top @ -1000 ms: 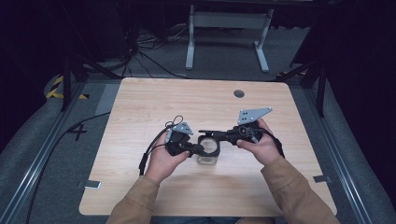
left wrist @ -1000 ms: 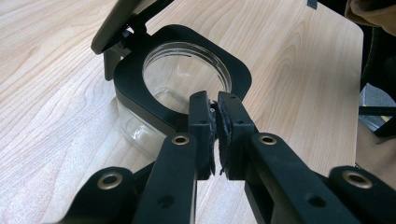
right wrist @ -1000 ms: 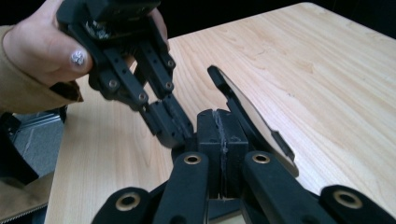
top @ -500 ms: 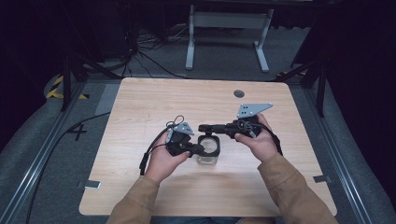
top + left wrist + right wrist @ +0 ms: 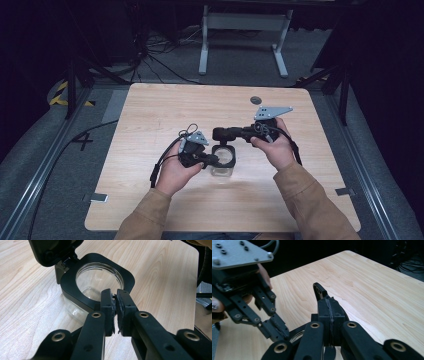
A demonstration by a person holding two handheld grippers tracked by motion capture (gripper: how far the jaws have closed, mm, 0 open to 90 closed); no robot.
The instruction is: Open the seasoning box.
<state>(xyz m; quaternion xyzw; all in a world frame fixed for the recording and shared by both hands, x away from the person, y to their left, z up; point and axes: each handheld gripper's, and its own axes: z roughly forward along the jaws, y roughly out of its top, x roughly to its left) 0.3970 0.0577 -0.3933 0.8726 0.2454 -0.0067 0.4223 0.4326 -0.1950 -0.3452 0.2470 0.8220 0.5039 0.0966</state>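
Clear glass jar (image 5: 97, 290) with squarish black collar (image 5: 75, 296) pinched by left hand-held gripper (image 5: 115, 296), right hand-held gripper (image 5: 329, 306) gripping hinged lid (image 5: 319, 292)

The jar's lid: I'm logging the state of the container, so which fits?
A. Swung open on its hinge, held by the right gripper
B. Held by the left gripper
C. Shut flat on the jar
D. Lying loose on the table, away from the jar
A: in the left gripper view the lid stands tilted up behind the jar, whose mouth is uncovered; the right gripper is shut on the lid's tab, while the left gripper pinches the black collar.
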